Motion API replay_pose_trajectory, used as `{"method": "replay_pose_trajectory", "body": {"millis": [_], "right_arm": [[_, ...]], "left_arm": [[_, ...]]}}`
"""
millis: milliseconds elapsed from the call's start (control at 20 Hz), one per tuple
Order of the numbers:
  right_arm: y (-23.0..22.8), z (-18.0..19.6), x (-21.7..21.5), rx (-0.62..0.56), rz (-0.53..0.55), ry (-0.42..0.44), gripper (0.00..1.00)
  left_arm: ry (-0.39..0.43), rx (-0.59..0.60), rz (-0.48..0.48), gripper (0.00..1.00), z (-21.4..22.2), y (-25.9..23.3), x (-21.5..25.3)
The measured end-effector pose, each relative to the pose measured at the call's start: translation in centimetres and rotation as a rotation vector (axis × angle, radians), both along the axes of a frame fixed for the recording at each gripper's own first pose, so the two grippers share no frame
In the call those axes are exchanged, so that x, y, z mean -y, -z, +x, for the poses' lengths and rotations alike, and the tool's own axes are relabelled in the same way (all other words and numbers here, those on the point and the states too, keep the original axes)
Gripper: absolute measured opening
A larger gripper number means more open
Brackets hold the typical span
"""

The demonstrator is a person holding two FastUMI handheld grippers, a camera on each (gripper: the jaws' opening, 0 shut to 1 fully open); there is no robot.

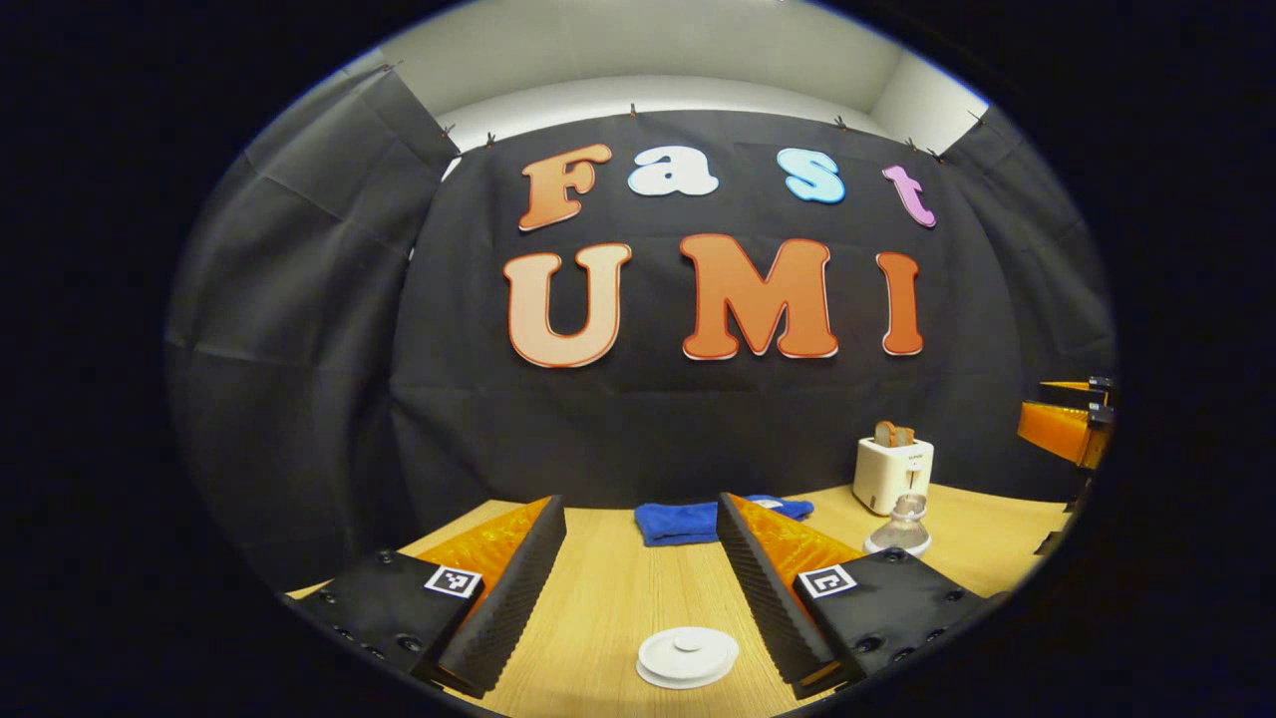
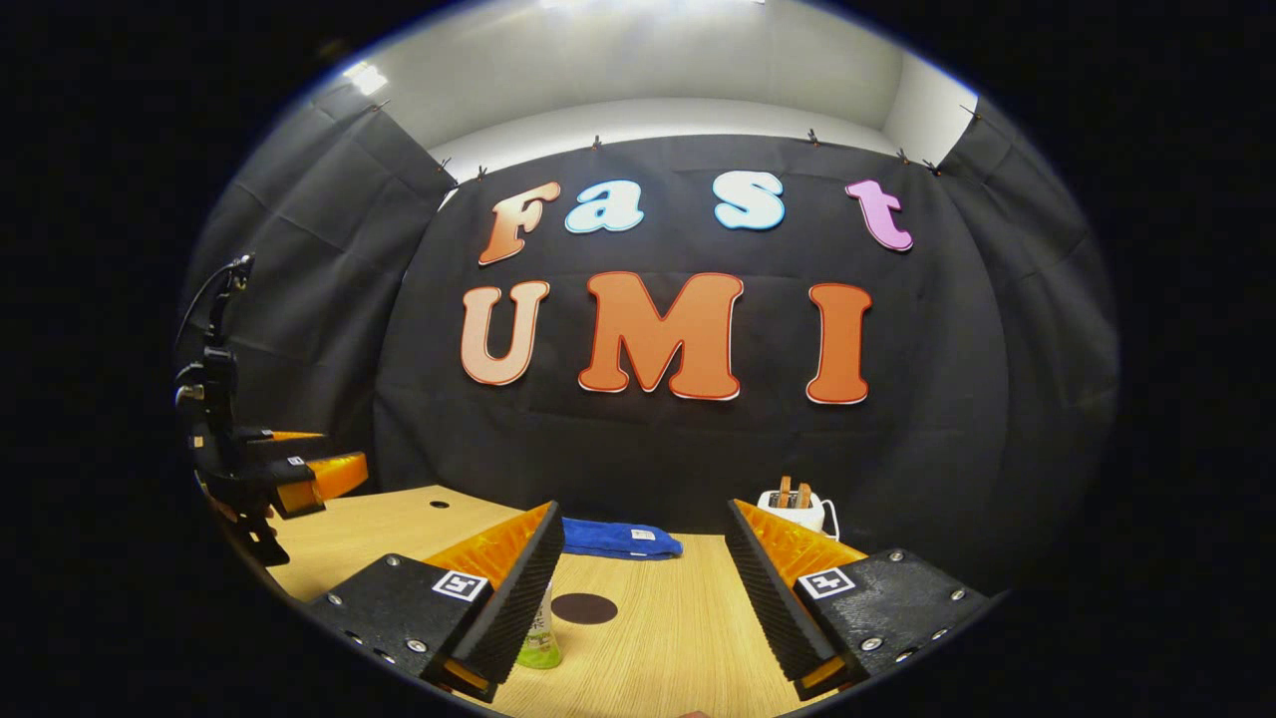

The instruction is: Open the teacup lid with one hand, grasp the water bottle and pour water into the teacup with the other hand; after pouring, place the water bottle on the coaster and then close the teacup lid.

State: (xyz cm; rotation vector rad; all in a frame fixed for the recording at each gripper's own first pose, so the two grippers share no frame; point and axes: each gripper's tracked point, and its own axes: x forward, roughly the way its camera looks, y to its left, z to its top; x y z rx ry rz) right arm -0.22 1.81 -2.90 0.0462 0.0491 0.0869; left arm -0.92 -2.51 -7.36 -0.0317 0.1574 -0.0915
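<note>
The white teacup lid (image 1: 688, 656), round with a small knob, lies low between the fingers of my open left gripper (image 1: 639, 502); the cup under it is hidden. A clear water bottle (image 1: 902, 527) stands to the right, past the right finger. In the right gripper view the water bottle (image 2: 541, 638) shows its greenish base, partly hidden behind the left finger of my open right gripper (image 2: 643, 509). A dark round coaster (image 2: 584, 608) lies on the table between those fingers. Each gripper is seen from the other: the right gripper (image 1: 1065, 424), the left gripper (image 2: 304, 477).
A folded blue cloth (image 1: 698, 521) (image 2: 620, 539) lies at the back of the wooden table (image 1: 618, 588). A white toaster (image 1: 893, 473) (image 2: 793, 511) with bread slices stands at the back right. Black cloth walls the table on three sides.
</note>
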Motion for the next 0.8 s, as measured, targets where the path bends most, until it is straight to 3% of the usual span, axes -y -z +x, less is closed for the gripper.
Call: {"method": "replay_pose_trajectory", "body": {"millis": [200,500,550,700,800], "right_arm": [[1.3,-0.4,-0.4,-0.022,0.004,-0.008,0.97],[3.3,-0.5,-0.6,-0.065,0.025,-0.013,0.97],[3.6,-0.5,-0.6,-0.072,0.027,-0.014,0.97],[4.5,-0.5,-0.4,-0.090,0.025,-0.009,0.97],[4.8,-0.5,-0.3,-0.099,0.026,-0.006,0.97]], "left_arm": [[0.065,-0.100,-0.020,0.99,-0.3,4.7,1.9],[0.138,-0.228,0.024,0.99,-0.8,10.2,3.6],[0.148,-0.248,0.036,0.89,-0.8,11.1,3.8],[0.183,-0.307,0.074,0.87,-1.2,13.5,4.4],[0.191,-0.322,0.087,0.78,-0.8,14.2,4.7]]}}
